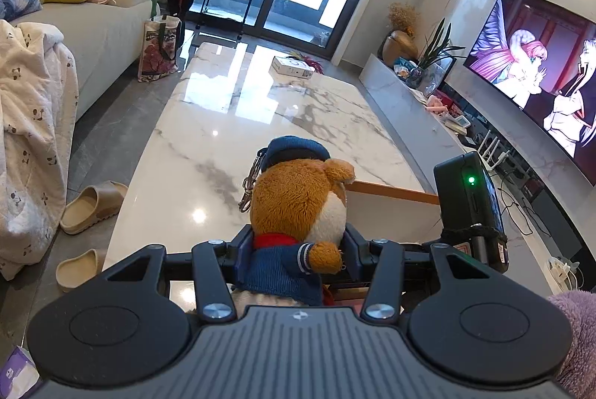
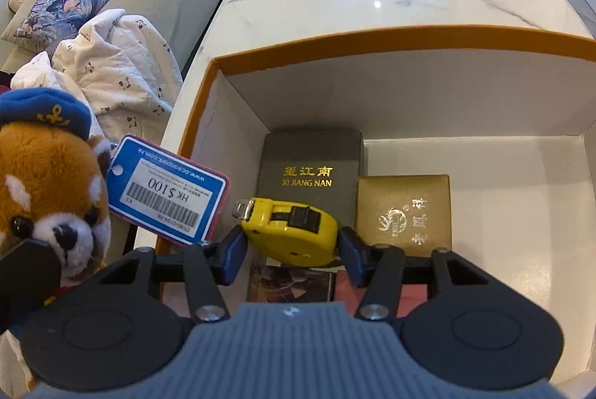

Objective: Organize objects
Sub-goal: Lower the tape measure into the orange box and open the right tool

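My left gripper [image 1: 296, 246] is shut on a brown plush toy [image 1: 298, 198] with a blue sailor cap and jacket, held above the marble table's near end. The toy also shows in the right wrist view [image 2: 48, 198] at the left, with a blue price tag [image 2: 167, 190]. My right gripper [image 2: 292, 250] is shut on a yellow tape measure [image 2: 288, 231], held inside an orange-rimmed white box [image 2: 372, 41]. In the box lie a grey box [image 2: 311, 168], a gold box [image 2: 404, 209] and flat items under the gripper.
The marble table [image 1: 242, 123] runs ahead, with a small white box [image 1: 292, 67] at its far end. A sofa [image 1: 104, 26] with a blanket [image 1: 29, 123] stands left, slippers [image 1: 91, 205] on the floor. A TV [image 1: 540, 64] and console are on the right.
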Available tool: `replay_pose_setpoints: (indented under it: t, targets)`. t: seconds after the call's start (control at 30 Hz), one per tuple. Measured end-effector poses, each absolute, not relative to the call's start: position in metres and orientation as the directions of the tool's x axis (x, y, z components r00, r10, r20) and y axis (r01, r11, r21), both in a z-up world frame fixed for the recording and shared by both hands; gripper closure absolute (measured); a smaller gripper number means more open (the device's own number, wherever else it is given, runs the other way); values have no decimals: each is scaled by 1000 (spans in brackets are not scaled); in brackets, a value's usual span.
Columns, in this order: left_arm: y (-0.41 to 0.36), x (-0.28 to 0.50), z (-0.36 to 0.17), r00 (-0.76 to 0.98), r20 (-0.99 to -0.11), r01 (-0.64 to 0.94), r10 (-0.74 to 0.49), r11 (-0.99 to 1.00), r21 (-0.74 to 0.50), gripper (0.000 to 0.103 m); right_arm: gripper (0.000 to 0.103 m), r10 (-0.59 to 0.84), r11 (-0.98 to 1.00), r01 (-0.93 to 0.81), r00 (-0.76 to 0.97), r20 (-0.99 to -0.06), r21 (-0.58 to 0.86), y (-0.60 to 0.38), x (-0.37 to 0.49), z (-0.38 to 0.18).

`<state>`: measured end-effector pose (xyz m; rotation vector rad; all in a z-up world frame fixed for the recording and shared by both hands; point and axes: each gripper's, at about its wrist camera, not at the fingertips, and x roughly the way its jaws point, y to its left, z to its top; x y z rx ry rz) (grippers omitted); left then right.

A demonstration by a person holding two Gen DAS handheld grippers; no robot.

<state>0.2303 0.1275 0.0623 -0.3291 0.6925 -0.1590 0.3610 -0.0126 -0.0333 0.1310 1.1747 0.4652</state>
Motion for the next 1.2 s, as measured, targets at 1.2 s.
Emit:
replay_pose_setpoints:
  t: [1.2]
  targets:
    - [13, 263, 41, 602, -668, 147, -437, 883, -445, 48, 47, 314, 938, -305, 556, -770, 163, -155, 313, 35]
